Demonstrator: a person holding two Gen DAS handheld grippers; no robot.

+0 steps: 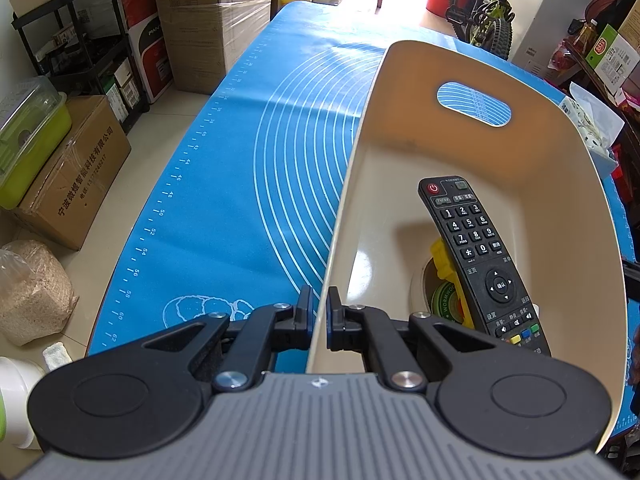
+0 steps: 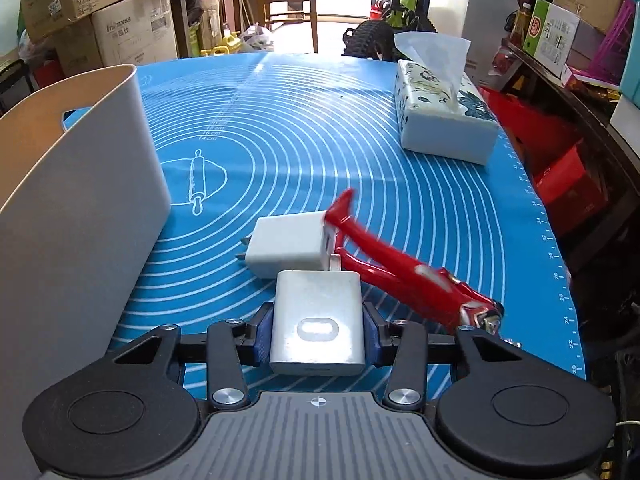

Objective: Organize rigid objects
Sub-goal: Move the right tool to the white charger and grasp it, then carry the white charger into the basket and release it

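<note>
My left gripper (image 1: 319,300) is shut on the near wall of a cream plastic bin (image 1: 400,120). A black remote control (image 1: 480,256) lies inside the bin, over a yellow object (image 1: 444,258) and a round green-labelled item (image 1: 440,300). In the right wrist view, my right gripper (image 2: 318,320) holds a white charger (image 2: 318,308), with both blue pads against its sides. Just beyond it a second white charger (image 2: 288,246) lies on the blue mat (image 2: 300,140). A red toy figure (image 2: 400,272) lies to the right of both chargers. The bin (image 2: 80,200) stands at the left.
A tissue box (image 2: 444,120) sits at the mat's far right. Cardboard boxes (image 1: 72,172), a black shelf rack (image 1: 92,40) and a bag of grain (image 1: 32,292) crowd the floor left of the table. A small bicycle (image 1: 484,12) stands behind the table, and cluttered shelves (image 2: 560,40) run along the right.
</note>
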